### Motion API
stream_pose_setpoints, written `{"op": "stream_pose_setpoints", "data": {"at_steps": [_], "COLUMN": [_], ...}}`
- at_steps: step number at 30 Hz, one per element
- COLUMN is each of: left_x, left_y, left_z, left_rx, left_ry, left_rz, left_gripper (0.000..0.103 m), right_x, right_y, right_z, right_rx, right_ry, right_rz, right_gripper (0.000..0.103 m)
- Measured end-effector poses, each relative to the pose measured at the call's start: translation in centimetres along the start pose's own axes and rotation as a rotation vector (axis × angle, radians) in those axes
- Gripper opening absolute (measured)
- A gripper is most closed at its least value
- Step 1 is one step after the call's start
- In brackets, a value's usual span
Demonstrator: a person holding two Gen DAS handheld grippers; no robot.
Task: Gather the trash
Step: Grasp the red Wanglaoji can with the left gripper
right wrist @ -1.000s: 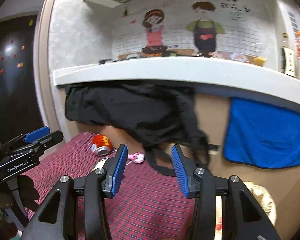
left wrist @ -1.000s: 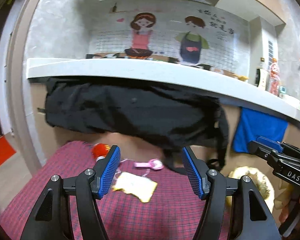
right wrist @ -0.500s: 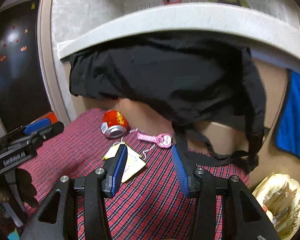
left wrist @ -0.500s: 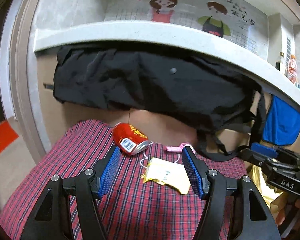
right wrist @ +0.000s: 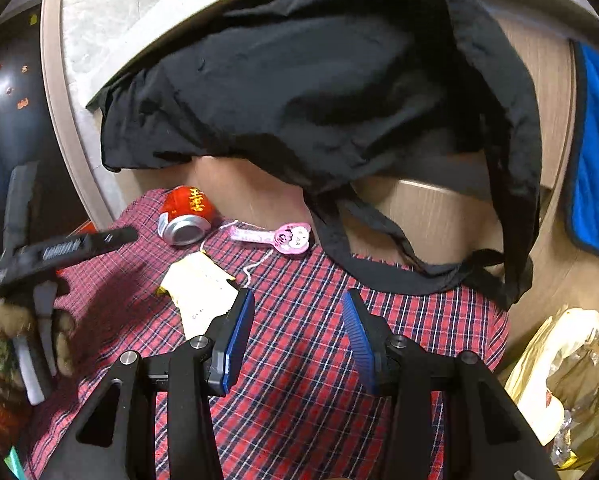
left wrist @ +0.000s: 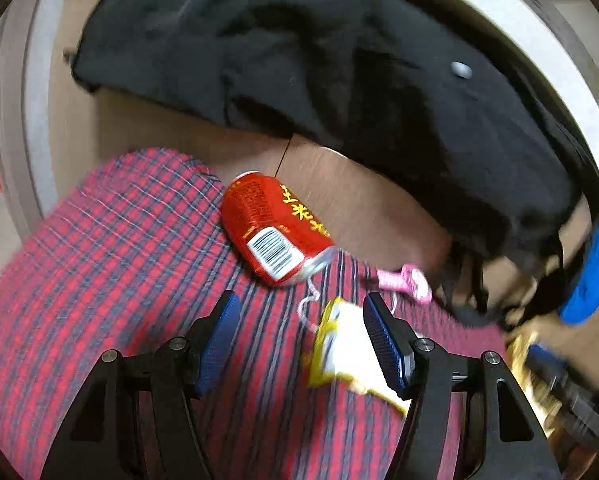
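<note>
A red drink can lies on its side on a red plaid cloth, just beyond my open left gripper. A yellow-and-white wrapper lies partly between the left fingers, against the right one. Past it sits a pink toy with a white cord. In the right wrist view the can, the wrapper and the pink toy lie ahead and to the left of my open right gripper, which holds nothing. The left gripper appears there at the left, in a person's hand.
A black garment hangs from a white counter edge above the cloth, its straps trailing onto the plaid. A blue towel hangs at the right. A yellowish plastic bag with rubbish stands at the lower right beside the cloth.
Both grippers have dropped and tilted down towards the cloth. The left one closed in on the can and wrapper, which now fill its view; the wall mural is out of view.
</note>
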State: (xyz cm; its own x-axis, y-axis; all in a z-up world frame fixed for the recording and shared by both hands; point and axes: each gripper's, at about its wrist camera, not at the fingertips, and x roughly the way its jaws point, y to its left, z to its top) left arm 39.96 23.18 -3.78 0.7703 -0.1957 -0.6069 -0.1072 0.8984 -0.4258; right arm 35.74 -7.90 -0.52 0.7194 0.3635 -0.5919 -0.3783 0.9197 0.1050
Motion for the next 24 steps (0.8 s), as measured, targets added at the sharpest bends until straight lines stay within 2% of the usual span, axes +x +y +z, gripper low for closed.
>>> {"op": "stream_pose_setpoints", "data": {"at_steps": [5, 7, 12, 16, 18, 20, 21, 24], "left_x": [4.0, 5.3, 8.2, 8.3, 8.0, 7.1, 6.4, 4.0], "left_y": [2.1, 2.5, 2.4, 2.1, 1.9, 1.6, 1.6, 1.3], "left_z": [2.3, 2.9, 4.0, 3.9, 3.8, 3.7, 3.7, 3.2], "left_rx": [-0.187, -0.221, -0.224, -0.252, -0.254, -0.225, -0.215, -0.142], "left_ry": [-0.001, -0.003, 0.042, 0.055, 0.086, 0.086, 0.083, 0.077], "left_rz": [0.006, 0.009, 0.056, 0.064, 0.054, 0.038, 0.020, 0.010], "left_gripper": [0.065, 0.065, 0.065, 0.065, 0.060, 0.044, 0.040, 0.037], "right_x": [0.4, 0.6, 1.4, 1.9, 2.2, 2.6, 2.7, 3.3], "right_y": [-0.9, -1.2, -2.3, -2.4, -1.9, -1.1, -0.6, 1.5], "right_z": [-0.7, -1.0, -1.6, -1.6, -1.3, -0.8, -0.6, 0.2], "right_rx": [0.006, 0.001, 0.006, 0.020, 0.016, 0.015, 0.016, -0.015], "right_ry": [0.002, 0.007, 0.024, 0.032, 0.035, 0.039, 0.039, 0.039], "right_rz": [0.007, 0.005, -0.002, 0.012, 0.031, 0.059, 0.077, 0.113], "right_gripper": [0.043, 0.043, 0.043, 0.043, 0.043, 0.043, 0.043, 0.043]}}
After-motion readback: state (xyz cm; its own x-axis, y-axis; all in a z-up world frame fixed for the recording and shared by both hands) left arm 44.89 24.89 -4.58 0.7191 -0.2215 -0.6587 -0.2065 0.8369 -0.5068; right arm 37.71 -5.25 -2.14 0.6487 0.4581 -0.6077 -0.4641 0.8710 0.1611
